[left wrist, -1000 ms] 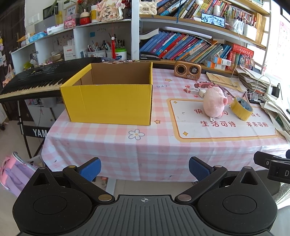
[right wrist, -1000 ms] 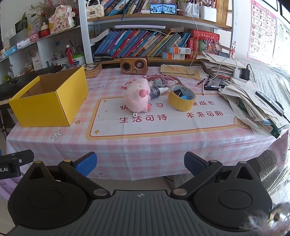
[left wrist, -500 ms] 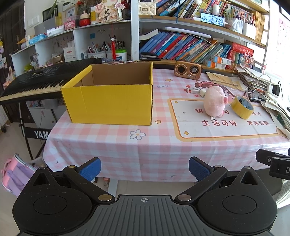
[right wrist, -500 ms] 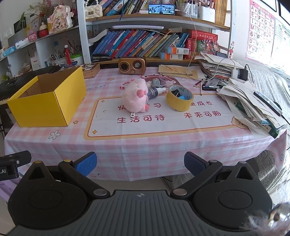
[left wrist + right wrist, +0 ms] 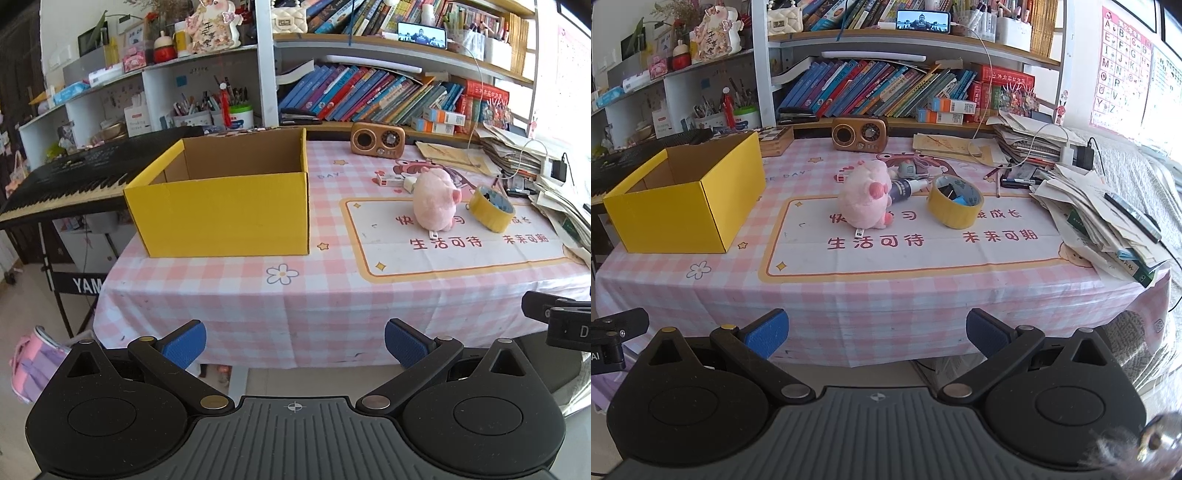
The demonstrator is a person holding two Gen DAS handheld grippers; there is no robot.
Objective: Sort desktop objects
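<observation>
Each gripper, the left gripper (image 5: 294, 341) and the right gripper (image 5: 876, 331), was matte black plastic with two round discs, a ribbed grey centre plate bearing a crosshair mark, brass and silver rivets, and blue textured fingertips (image 5: 184, 341).

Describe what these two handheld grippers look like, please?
Both look alike. The left gripper and right gripper have matte black bodies with two round housings, a ribbed grey centre plate bearing a small crosshair mark, black linkage arms with metal pivot pins, and blue textured finger pads. No cables or sleeves show.
</observation>
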